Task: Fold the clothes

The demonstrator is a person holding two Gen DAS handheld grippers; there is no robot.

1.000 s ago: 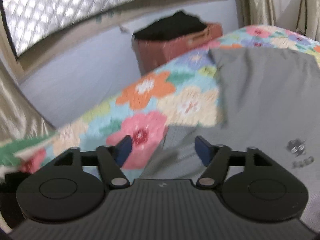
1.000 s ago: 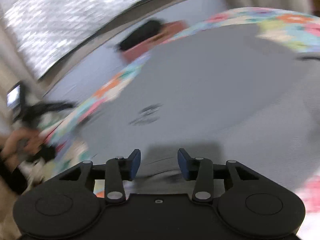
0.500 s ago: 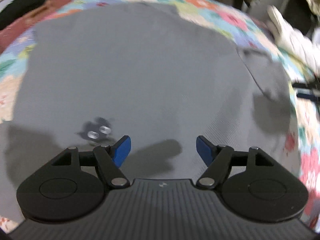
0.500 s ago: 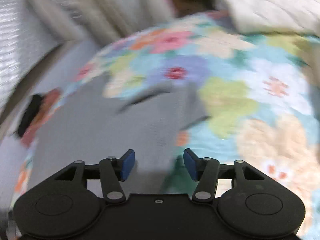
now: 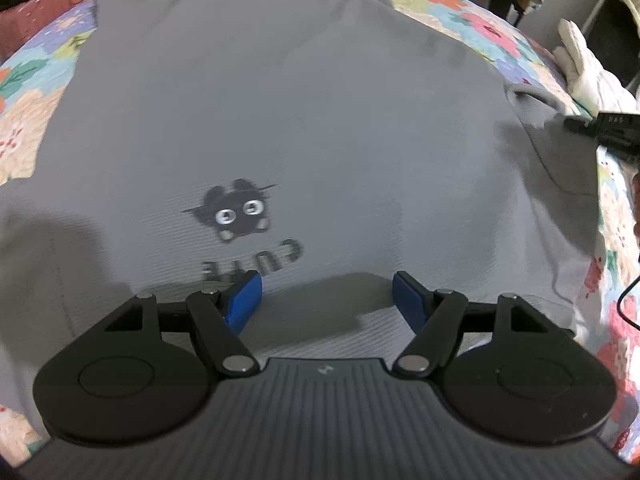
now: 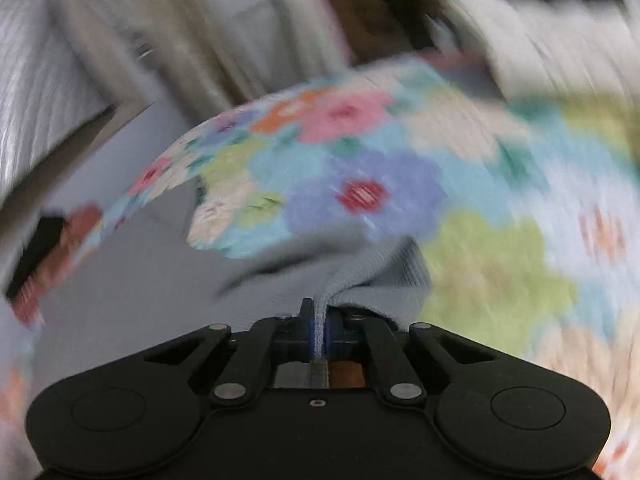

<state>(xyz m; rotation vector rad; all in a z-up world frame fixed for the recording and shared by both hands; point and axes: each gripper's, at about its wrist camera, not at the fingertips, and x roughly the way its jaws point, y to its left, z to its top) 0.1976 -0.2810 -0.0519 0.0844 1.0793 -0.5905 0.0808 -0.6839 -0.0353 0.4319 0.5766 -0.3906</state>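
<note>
Since the earlier frames, both cameras have swung down from the window and wall onto the bed, and the right gripper (image 6: 319,330) has just closed its jaws, which stood apart over the shirt half a second ago. Its 2 fingers now pinch a raised fold of the grey shirt (image 6: 152,280) near the shirt's edge, where it meets the floral bedsheet (image 6: 500,216); this view is blurred. Seen from the left wrist, the shirt (image 5: 280,100) lies spread flat on the bedsheet (image 5: 472,12), print side up, with a black cat print (image 5: 238,210) above the word CUTE. The left gripper (image 5: 327,300) sits over the shirt just below that print, fingers spread, nothing between them. A white cloth (image 5: 584,76) lies at the bed's right edge.
</note>
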